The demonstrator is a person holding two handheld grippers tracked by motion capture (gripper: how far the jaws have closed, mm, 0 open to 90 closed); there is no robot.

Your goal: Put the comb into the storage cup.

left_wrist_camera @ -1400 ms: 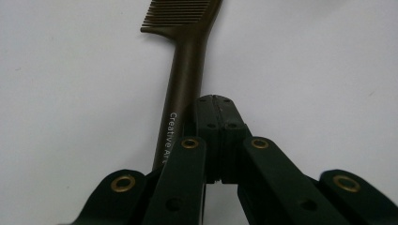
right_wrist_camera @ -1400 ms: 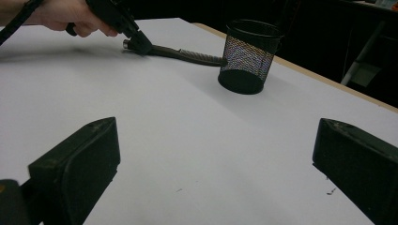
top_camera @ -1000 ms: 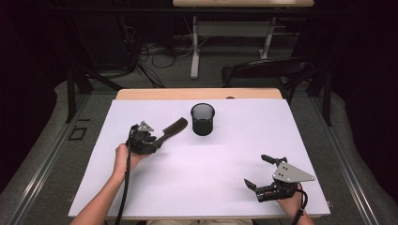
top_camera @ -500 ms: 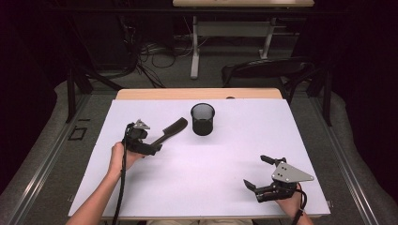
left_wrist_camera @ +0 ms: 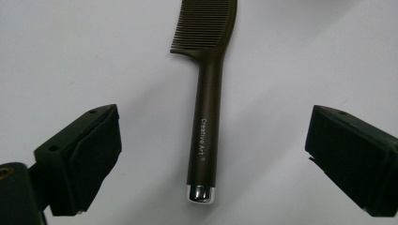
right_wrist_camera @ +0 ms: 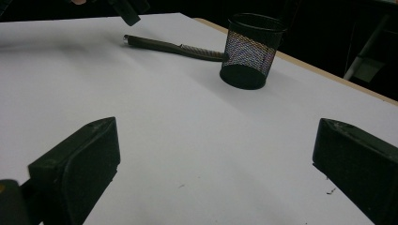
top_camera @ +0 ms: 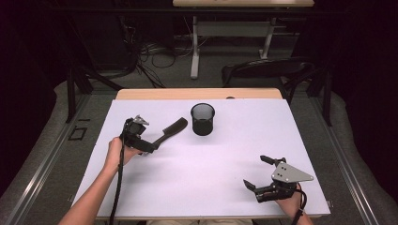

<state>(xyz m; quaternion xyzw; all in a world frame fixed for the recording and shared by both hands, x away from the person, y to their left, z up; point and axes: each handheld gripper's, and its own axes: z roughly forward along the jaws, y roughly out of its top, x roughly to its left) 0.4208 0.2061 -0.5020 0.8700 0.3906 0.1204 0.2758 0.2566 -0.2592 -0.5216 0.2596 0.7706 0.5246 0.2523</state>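
A dark brown comb (top_camera: 171, 129) lies flat on the white table (top_camera: 211, 178), left of a black mesh cup (top_camera: 202, 119). My left gripper (top_camera: 148, 144) hovers at the comb's handle end. In the left gripper view the comb (left_wrist_camera: 206, 117) lies on the table between the two wide-apart jaws of the left gripper (left_wrist_camera: 213, 123), and neither pad touches it. Those jaws have just been opening. My right gripper (top_camera: 257, 172) rests open near the table's front right corner with nothing between its fingers. From the right gripper (right_wrist_camera: 216, 136) view, the comb (right_wrist_camera: 173, 47) and cup (right_wrist_camera: 251, 49) are far off.
The mesh cup stands upright and the comb's teeth end lies close beside it. A wooden table edge (top_camera: 197, 93) runs along the back. Beyond it are a chair (top_camera: 267, 70) and cables on the floor.
The left gripper's jaws have spread apart and let go of the comb's handle. The left hand has drawn back slightly towards the person. The right gripper has stayed still.
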